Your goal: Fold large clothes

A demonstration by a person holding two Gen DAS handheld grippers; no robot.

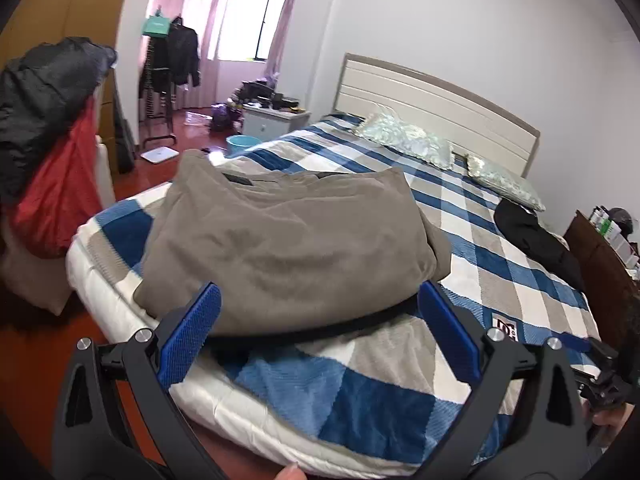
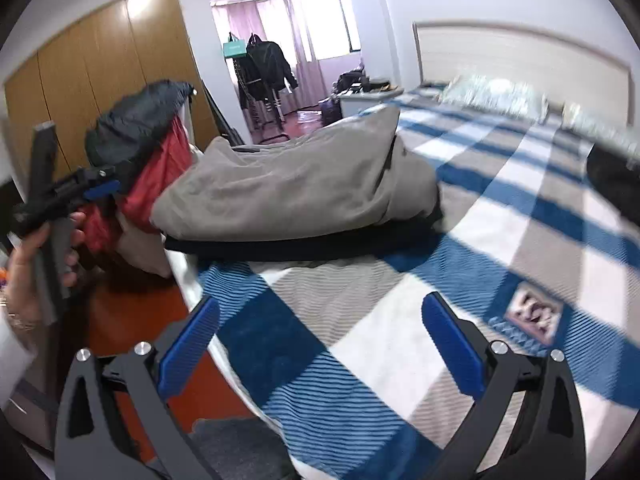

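Note:
A folded grey-brown garment [image 1: 280,240] with a black hem lies at the foot corner of the bed, and shows in the right wrist view [image 2: 288,188] too. My left gripper [image 1: 320,332] is open and empty, its blue pads on either side of the garment's near edge, a little short of it. My right gripper [image 2: 320,344] is open and empty above the plaid blanket [image 2: 360,320], well in front of the garment. The left gripper [image 2: 100,190] also shows at the left of the right wrist view, held in a hand.
The bed has a blue, white and grey plaid blanket [image 1: 500,272], two pillows [image 1: 404,140] and a black garment [image 1: 536,236] near the right side. A pile of black and red clothes [image 1: 52,140] sits on a chair at left. A wooden cabinet [image 1: 600,264] stands at right.

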